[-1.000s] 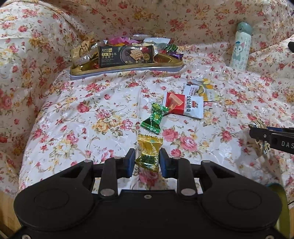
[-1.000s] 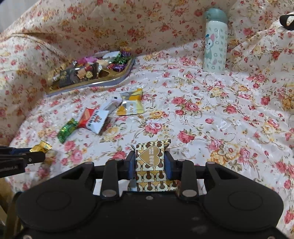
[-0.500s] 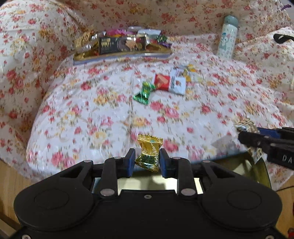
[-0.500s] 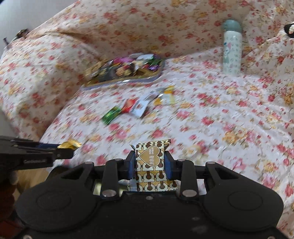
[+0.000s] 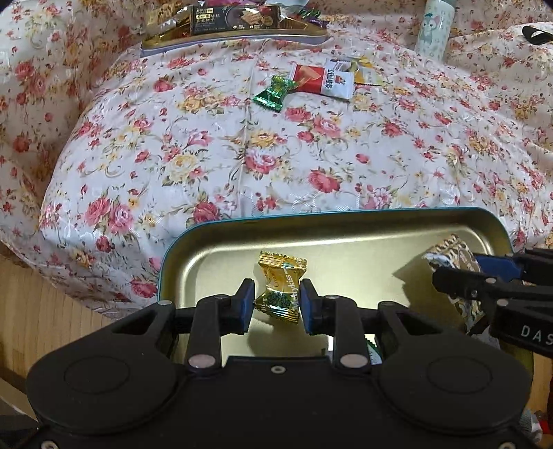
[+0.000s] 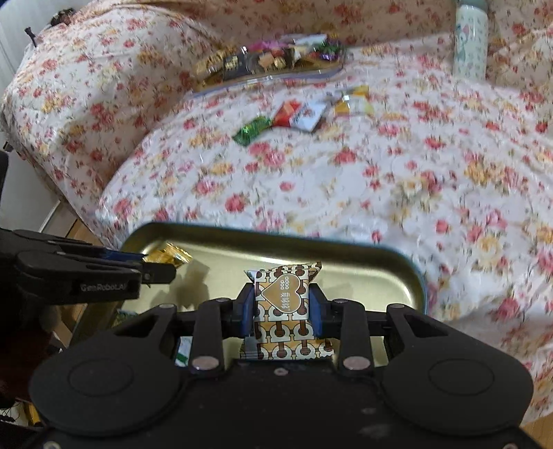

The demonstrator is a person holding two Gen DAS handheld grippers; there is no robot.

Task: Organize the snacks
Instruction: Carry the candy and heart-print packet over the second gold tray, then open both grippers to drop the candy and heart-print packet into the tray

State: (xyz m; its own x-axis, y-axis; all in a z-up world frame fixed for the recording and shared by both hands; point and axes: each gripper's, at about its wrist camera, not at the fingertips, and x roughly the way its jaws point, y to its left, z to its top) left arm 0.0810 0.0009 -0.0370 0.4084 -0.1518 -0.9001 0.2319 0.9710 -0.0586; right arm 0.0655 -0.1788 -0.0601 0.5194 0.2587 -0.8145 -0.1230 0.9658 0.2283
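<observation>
Left wrist view: the left gripper (image 5: pixel 276 304) is pinching a gold candy (image 5: pixel 280 292) and hangs over a gold tin (image 5: pixel 345 228) with a teal rim, down by the bed's near edge. The tin's floor is bare where it shows; a bit of green-and-white wrapper peeks out behind the gripper bodies, too hidden to place. At the right, the right gripper (image 5: pixel 446 276) grips a brown patterned packet (image 5: pixel 456 259) above the same tin. Right wrist view confirms it: pads pressed on the packet's sides. Far back on the floral cover (image 5: pixel 242 155) sits a tray (image 5: pixel 235 34) heaped with snacks, a dark biscuit box (image 5: pixel 235 19) on top. Between tray and tin lie a green candy (image 5: pixel 273 93), a red-white packet (image 5: pixel 325 81) and a yellow packet (image 5: pixel 366 70). A bottle (image 5: pixel 433 26) stands far right.
</observation>
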